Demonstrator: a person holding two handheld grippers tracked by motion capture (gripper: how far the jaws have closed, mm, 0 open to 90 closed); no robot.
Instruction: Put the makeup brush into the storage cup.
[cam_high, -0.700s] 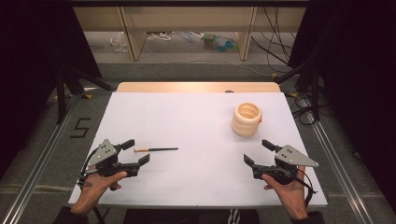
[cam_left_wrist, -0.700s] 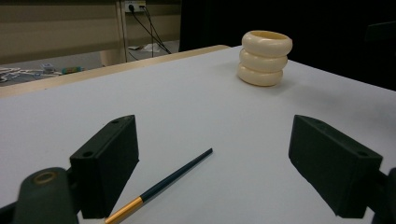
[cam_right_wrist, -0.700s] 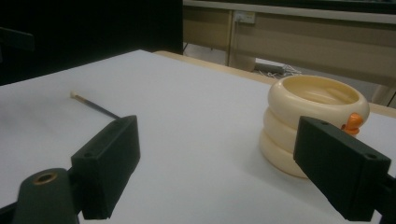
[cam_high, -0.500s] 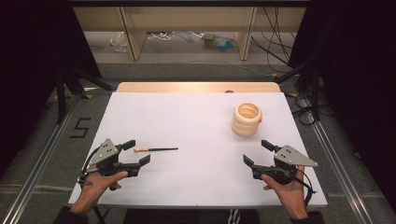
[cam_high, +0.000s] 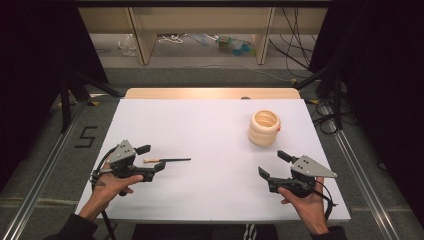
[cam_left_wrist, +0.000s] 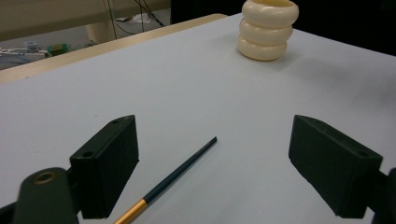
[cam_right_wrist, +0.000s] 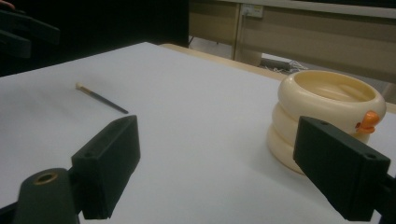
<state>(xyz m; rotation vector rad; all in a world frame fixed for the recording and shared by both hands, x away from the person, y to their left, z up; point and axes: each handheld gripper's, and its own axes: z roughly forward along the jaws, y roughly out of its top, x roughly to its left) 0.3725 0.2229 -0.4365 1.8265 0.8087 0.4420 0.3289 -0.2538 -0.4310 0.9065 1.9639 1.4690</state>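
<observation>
a white desk (cam_high: 210, 135) stands under dim light, with a wooden strip along its far edge and cables on the floor beyond. my left tongs (cam_high: 152, 160) rest near the desk's left edge, jaws spread wide and gripping nothing; the thin dark brush (cam_high: 167, 160) lies flat between them, its pale end toward my hand. my right tongs (cam_high: 272, 165) sit near the front right corner, just as wide and empty. the cream ribbed pot (cam_high: 264, 128) stands upright toward the right edge, apart from both.

A dark figure "5" is marked on the floor (cam_high: 55, 150) left of the table.
</observation>
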